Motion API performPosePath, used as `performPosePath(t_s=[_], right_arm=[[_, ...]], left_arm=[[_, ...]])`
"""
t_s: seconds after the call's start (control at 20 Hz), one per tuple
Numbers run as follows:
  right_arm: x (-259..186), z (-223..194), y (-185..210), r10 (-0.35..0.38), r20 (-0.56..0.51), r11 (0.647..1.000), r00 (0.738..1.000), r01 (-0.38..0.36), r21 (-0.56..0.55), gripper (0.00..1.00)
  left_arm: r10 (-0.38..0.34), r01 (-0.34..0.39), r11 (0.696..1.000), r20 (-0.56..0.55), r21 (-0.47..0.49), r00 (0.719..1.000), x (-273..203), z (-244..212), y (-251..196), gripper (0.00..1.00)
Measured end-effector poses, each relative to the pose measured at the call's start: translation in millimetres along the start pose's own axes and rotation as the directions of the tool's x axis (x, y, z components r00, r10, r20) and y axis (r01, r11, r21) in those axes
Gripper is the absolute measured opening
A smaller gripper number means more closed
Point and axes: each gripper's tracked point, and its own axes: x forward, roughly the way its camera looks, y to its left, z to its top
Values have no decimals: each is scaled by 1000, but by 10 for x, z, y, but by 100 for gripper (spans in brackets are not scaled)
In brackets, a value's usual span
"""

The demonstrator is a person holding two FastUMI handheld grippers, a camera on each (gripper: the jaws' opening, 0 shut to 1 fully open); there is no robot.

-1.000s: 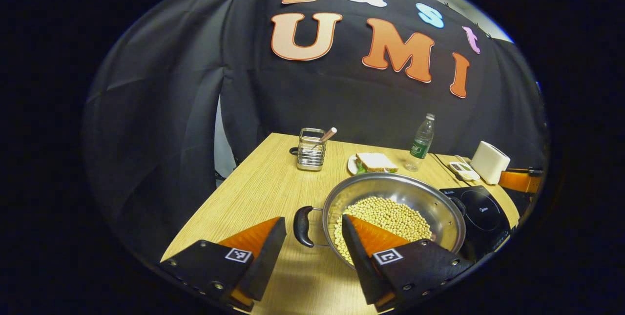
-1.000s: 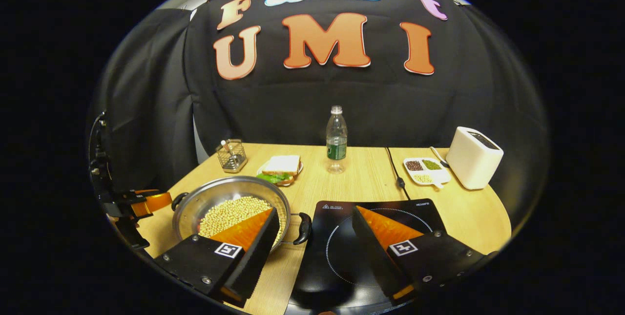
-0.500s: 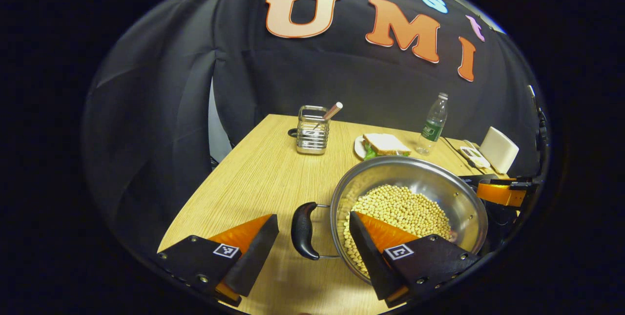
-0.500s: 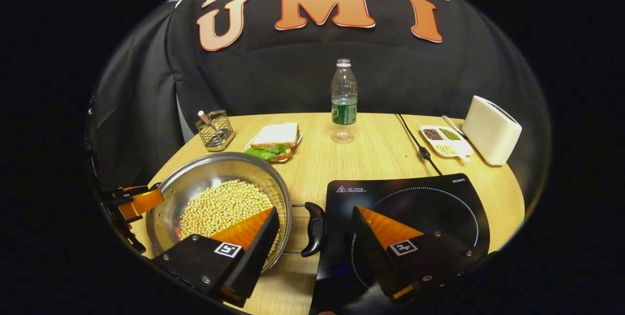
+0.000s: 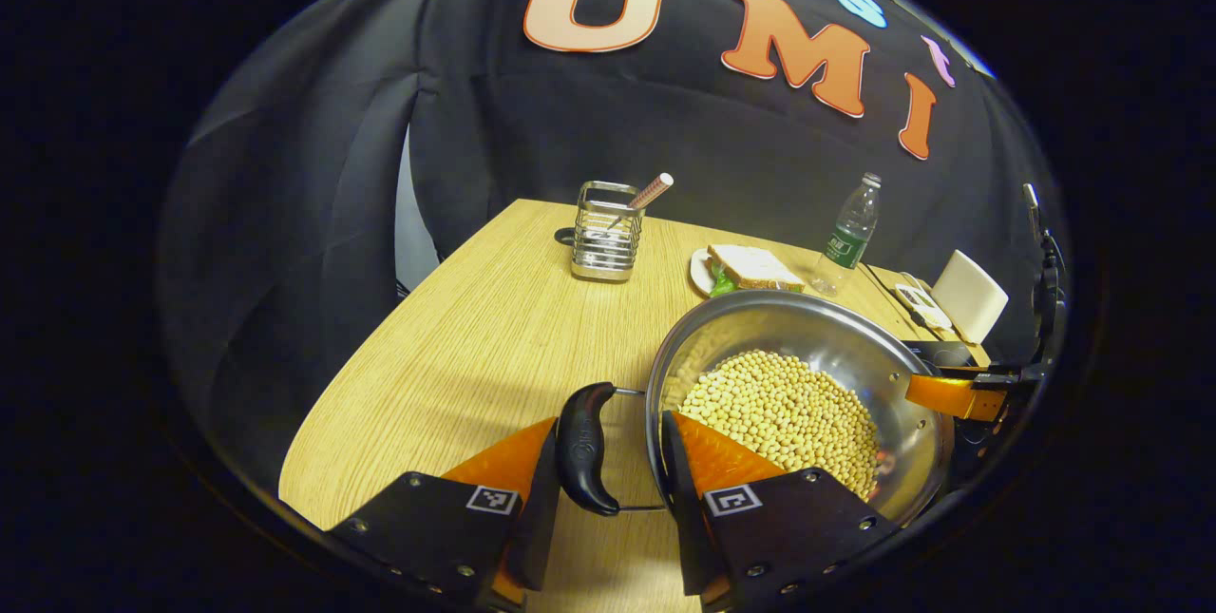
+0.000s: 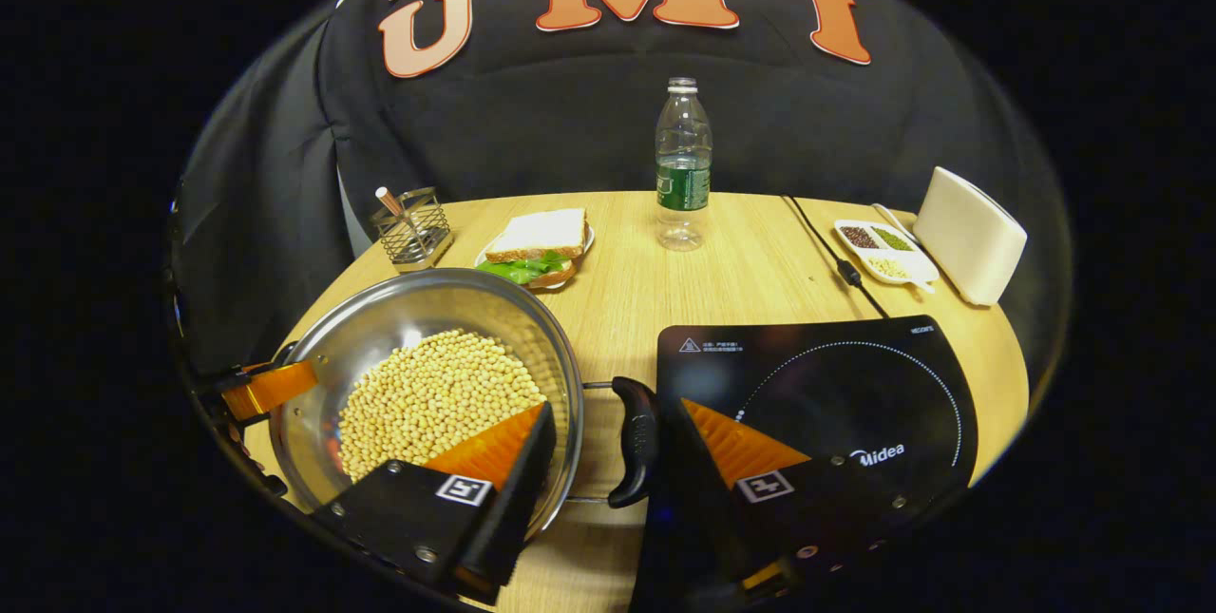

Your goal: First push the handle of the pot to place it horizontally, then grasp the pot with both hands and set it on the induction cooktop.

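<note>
Each tool brackets its own pot handle, left tool (image 5: 602, 461) narrowed, seemingly just touching, right tool (image 6: 615, 442) agape, the pot (image 6: 418, 385) sitting mid-tabletop just left of the cooktop (image 6: 836, 385).

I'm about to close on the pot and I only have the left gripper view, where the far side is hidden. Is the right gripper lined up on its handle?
Observer: Yes. In the right gripper view the right handle of the pot sits inside the open right gripper, and neither finger presses it.
Operator: Is the induction cooktop free to take the pot?
Observer: Its glass top is bare. It lies right beside that handle, on the side away from the pot.
Operator: Anything close to it that I should mind?
Observer: A black cord runs across the table from behind it toward the wall.
</note>
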Motion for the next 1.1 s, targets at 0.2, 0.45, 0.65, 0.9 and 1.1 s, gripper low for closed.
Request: performPosePath(t_s=[0.2,0.45,0.65,0.9,1.1], right_arm=[[-85,48,4,7,-13,1000,1000,-6,29,49],[-375,224,-110,22,51,999,998,-24,39,47],[-572,323,-276,21,79,998,997,-26,53,47],[-827,377,-497,19,101,998,995,-25,60,47],[-999,424,-744,3,120,997,993,-12,75,47]], left_arm=[[35,-35,999,-17,-22,999,-67,2,-58,46],[43,-44,999,47,8,998,-470,164,-169,45],[35,-37,999,69,18,997,-640,300,-374,46],[28,-31,999,83,30,996,-842,428,-662,45],[1,-4,1000,87,31,996,-923,467,-933,45]])
